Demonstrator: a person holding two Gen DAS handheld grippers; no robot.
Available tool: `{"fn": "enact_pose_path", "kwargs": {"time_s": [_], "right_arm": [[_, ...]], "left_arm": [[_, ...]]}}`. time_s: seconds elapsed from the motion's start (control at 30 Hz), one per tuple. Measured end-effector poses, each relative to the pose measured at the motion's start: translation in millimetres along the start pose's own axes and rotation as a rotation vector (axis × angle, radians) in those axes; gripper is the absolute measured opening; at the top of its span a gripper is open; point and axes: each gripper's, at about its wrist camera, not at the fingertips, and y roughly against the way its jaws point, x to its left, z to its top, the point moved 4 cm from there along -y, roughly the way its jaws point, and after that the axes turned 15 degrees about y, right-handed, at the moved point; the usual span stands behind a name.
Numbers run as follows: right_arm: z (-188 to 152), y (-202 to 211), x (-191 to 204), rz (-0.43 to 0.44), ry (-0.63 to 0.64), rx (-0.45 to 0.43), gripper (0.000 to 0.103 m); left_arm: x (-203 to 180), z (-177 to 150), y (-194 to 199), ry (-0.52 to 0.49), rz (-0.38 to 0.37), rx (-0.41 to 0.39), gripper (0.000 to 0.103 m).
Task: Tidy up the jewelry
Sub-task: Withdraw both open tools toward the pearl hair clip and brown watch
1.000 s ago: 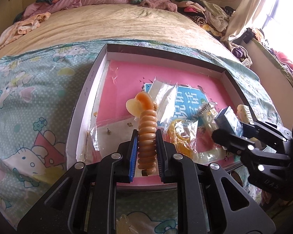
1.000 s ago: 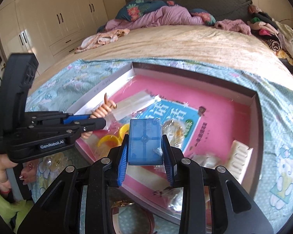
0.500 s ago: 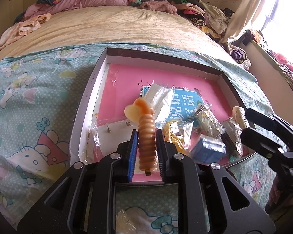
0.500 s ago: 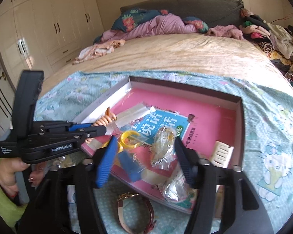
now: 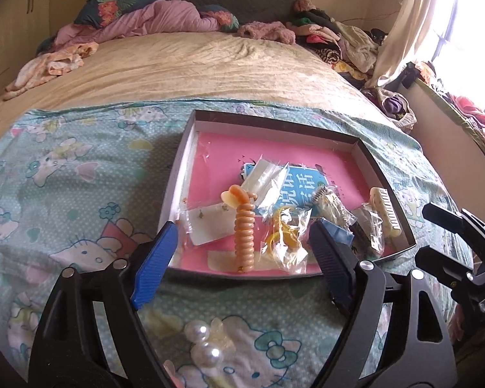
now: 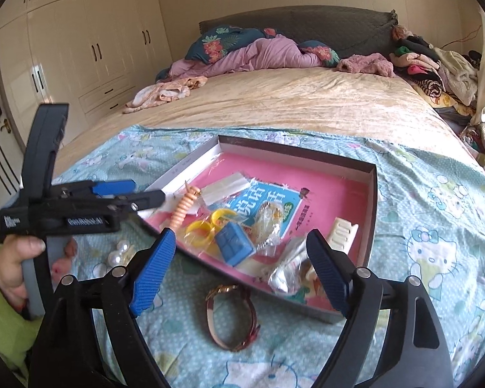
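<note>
A shallow box point(image 5: 174, 174) point(image 6: 373, 213) with a pink book inside lies on the Hello Kitty sheet. In it lie an orange spiral hair tie point(image 5: 244, 236) point(image 6: 182, 208), a blue case point(image 6: 234, 242) point(image 5: 338, 234), yellow rings in a bag point(image 5: 286, 237) point(image 6: 207, 223), a cream comb clip point(image 5: 386, 211) point(image 6: 341, 234) and other bagged pieces. My left gripper point(image 5: 242, 262) point(image 6: 142, 194) is open and empty above the box's near edge. My right gripper point(image 6: 242, 265) is open and empty, back from the box; its dark body shows at the right of the left wrist view point(image 5: 462, 252).
Outside the box on the sheet lie a pearl hair clip point(image 5: 203, 342) point(image 6: 119, 253) and a pink-strap watch point(image 6: 232, 317). Piled clothes point(image 5: 336, 42) and a quilt point(image 6: 252, 55) sit at the bed's far end. Wardrobes point(image 6: 80, 48) stand on the left.
My left gripper opened and let go of the orange hair tie, which now lies in the box. My right gripper released the blue case into the box. Both pulled back.
</note>
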Motion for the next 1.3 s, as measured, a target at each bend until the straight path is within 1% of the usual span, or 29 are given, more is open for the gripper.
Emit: {"fn": "enact_pose_path", "kwargs": {"time_s": [0.1, 0.13, 0.17, 0.23, 0.33, 0.67, 1.0, 1.3], "right_arm": [[-7, 3, 5, 0.003, -0.005, 0.01, 0.082], [-10, 4, 6, 0.005, -0.006, 0.015, 0.082], [-12, 5, 7, 0.007, -0.007, 0.018, 0.082], [-15, 6, 10, 0.013, -0.01, 0.027, 0.082], [-19, 7, 16, 0.023, -0.009, 0.039, 0.082], [-41, 3, 31, 0.049, -0.024, 0.093, 0.082], [-59, -17, 37, 0.049, -0.035, 0.152, 0.082], [-69, -51, 36, 0.03, -0.011, 0.213, 0.082]], "left_arm": [[10, -1, 9, 0.022, 0.011, -0.009, 0.077], [13, -2, 12, 0.032, 0.015, -0.011, 0.08], [16, -3, 15, 0.039, 0.016, -0.013, 0.082], [22, -6, 19, 0.052, 0.016, -0.01, 0.082], [28, -13, 23, 0.061, 0.039, -0.005, 0.082], [44, -44, 27, 0.053, 0.071, 0.033, 0.082], [46, -69, 14, 0.042, 0.079, 0.097, 0.082], [47, -83, -6, 0.033, 0.093, 0.15, 0.082]]}}
